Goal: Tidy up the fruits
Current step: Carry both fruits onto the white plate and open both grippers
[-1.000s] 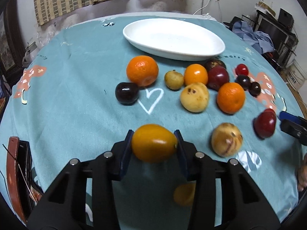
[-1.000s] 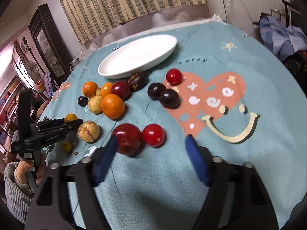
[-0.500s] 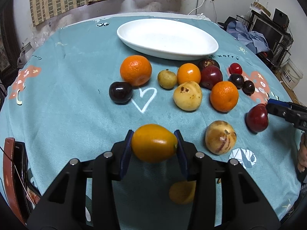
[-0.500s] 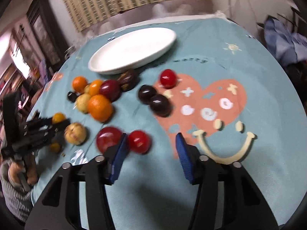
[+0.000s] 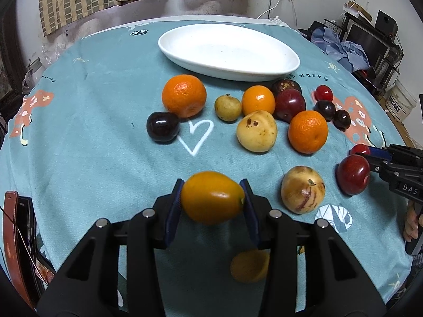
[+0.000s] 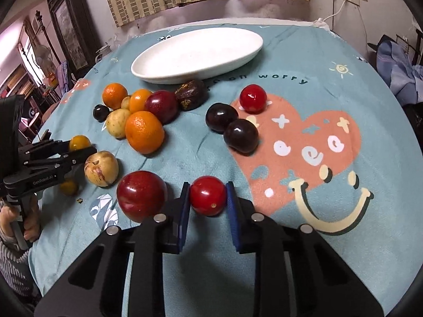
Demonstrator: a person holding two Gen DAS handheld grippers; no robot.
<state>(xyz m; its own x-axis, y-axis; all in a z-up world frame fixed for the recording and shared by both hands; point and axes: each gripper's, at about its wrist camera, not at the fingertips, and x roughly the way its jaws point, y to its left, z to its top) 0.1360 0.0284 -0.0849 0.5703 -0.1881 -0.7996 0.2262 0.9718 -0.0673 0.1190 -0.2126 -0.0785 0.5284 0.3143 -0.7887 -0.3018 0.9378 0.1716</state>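
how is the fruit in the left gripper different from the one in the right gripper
The yellow-orange fruit in the left gripper is oval and matte; the small red fruit in the right gripper is round and glossy. The yellow-orange fruit hangs clear of the blue tablecloth, with its shadow below; whether the small red fruit has left the cloth is unclear. Both are pinched between blue pads.

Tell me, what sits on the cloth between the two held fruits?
In the right wrist view, a big dark red fruit and a pale speckled one lie between the small red fruit and the yellow fruit.
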